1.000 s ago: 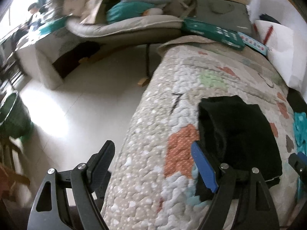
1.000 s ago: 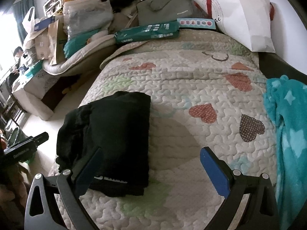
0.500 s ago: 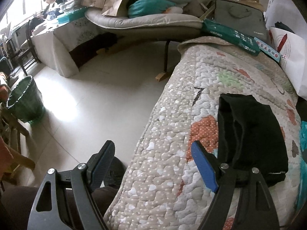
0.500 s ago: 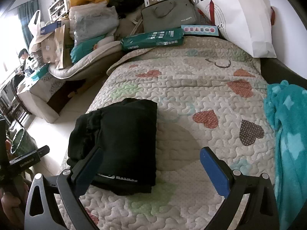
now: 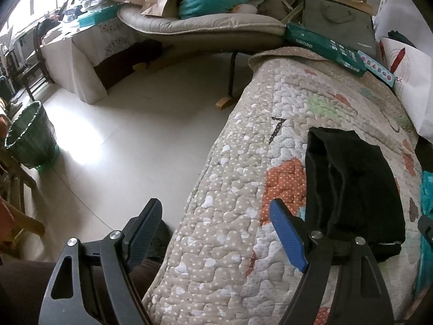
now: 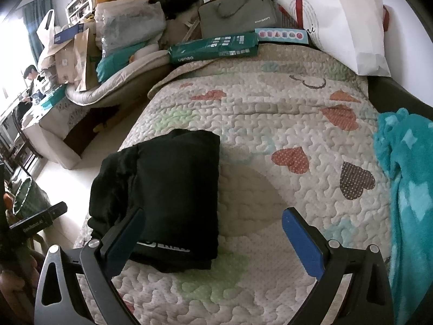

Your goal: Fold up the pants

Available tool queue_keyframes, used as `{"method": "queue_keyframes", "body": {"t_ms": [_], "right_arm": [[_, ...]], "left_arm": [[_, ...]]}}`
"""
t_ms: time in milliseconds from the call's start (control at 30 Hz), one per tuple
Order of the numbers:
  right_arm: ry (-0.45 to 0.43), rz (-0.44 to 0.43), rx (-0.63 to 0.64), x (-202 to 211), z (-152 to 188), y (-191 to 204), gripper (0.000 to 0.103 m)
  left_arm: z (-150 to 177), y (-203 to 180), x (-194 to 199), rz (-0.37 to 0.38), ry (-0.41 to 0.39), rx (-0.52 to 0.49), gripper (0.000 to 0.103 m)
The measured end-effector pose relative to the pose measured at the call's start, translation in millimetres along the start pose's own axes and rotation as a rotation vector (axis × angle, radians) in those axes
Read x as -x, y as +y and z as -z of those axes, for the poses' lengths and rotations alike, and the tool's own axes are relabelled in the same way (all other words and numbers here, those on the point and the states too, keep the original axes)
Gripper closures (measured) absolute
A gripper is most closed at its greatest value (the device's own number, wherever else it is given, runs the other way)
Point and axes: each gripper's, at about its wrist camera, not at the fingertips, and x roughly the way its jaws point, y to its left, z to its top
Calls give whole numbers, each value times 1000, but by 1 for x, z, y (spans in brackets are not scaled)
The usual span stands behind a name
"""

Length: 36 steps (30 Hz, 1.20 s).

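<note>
Matt black cloth pants (image 6: 173, 189), quilted bedspread (image 6: 270, 124)

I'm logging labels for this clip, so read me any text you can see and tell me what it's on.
"deli" on the green box at the far end of the bed.
White print on the folded black pants: partly hidden, unreadable.
Light print on the grey laptop bag: too small.
Lettering on the white paper bag: only fragments.

The black fabric pants (image 6: 167, 189) lie folded into a thick, roughly rectangular bundle on the quilted heart-patterned bed cover (image 6: 270, 124), near its left edge. White lettering shows along the near hem, and the left side bunches loosely.
</note>
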Motion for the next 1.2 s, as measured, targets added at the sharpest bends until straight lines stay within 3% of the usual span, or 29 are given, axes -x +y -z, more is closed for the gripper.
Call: {"method": "queue_keyframes", "body": {"t_ms": [233,367,900,1100,1133,1167,1200], "right_arm": [[25,-22,-31,-5,-2,-6,1],[68,-116,-80,-18,-19,-10,1],[259,-341,-219,-127,-65,-31,4],[340,-423,-216,-166,-68,-9,13],[342,-430,-202,-166,-70,-5,21],[343,-434,-193,-164,-72,-3,26],[343,-437,-186,-161,-74,-1,37]], "left_arm": [[-9,-10,13,82,-11,-7,22],[-16,-25,11,168,17,-34,22],[-44,-93,-87,464,296,-22,22],[-42,-110,-95,448,267,-97,16],[-43,-110,-95,445,268,-104,22],[-44,-110,-93,455,275,-109,38],[-45,-110,-92,487,291,-105,47]]}}
